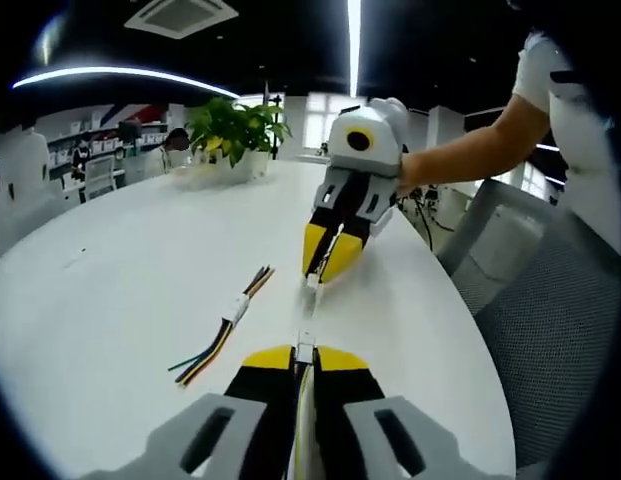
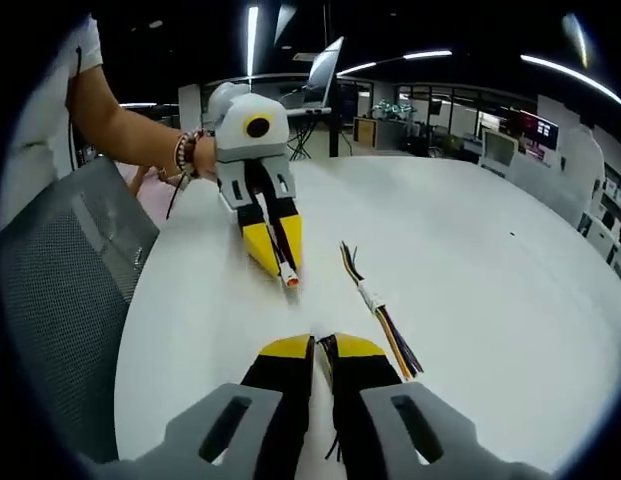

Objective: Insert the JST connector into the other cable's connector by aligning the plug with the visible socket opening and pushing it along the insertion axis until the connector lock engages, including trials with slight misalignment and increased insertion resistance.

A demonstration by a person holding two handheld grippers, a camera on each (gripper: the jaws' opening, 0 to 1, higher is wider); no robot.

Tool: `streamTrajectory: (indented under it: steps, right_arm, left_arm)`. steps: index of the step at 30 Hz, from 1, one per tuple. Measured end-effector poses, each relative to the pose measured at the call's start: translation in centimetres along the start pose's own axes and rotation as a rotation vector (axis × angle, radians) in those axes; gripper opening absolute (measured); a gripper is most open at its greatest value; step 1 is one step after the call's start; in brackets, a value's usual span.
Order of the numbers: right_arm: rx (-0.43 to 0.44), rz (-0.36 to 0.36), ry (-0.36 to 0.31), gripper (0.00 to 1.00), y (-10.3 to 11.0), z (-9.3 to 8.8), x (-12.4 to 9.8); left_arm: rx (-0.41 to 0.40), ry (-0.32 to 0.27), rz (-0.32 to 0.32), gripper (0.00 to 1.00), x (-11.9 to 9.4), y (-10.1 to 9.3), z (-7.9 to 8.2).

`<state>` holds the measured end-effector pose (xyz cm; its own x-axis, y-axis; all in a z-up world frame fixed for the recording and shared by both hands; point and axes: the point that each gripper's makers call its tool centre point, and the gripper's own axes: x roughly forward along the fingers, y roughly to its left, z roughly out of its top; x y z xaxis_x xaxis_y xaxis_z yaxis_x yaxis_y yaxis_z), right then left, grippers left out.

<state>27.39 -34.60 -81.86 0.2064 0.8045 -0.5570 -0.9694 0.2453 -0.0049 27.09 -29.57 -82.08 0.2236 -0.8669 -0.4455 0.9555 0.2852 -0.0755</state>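
Note:
My left gripper (image 1: 304, 354) is shut on a small white JST connector (image 1: 305, 349) that pokes out between its yellow tips. Facing it across a short gap, my right gripper (image 1: 325, 268) is shut on the other cable's white connector (image 1: 312, 284). In the right gripper view my own jaws (image 2: 324, 346) are closed on thin wires, and the connector itself is hidden by the tips. Opposite them, the left gripper (image 2: 281, 262) holds its connector (image 2: 290, 280), whose end looks reddish. The two connectors point at each other, roughly in line, and do not touch.
A spare pair of multicoloured cables joined by a white connector (image 1: 233, 312) (image 2: 371, 296) lies on the white table (image 1: 120, 270) beside the grippers. A potted plant (image 1: 235, 130) stands at the far edge. A grey mesh chair (image 1: 550, 330) sits by the table's edge, next to a person's arm (image 1: 470, 150).

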Motion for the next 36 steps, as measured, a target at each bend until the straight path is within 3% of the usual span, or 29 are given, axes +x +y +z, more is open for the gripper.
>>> streamTrajectory:
  steps: [13,24,36]
  right_arm:
    - [-0.026,0.026,-0.023,0.03,2.0,1.8,0.6]
    - [-0.044,0.042,-0.009,0.03,3.1,2.1,1.3]
    - [-0.035,0.042,-0.001,0.03,3.2,1.9,1.5]
  left_arm:
    - [0.017,-0.001,-0.008,0.0,-0.4,-1.1,0.7]
    - [0.033,-0.01,-0.015,0.0,-0.3,-1.8,1.4]
    - [0.045,0.014,-0.011,0.0,0.0,-1.9,0.9]
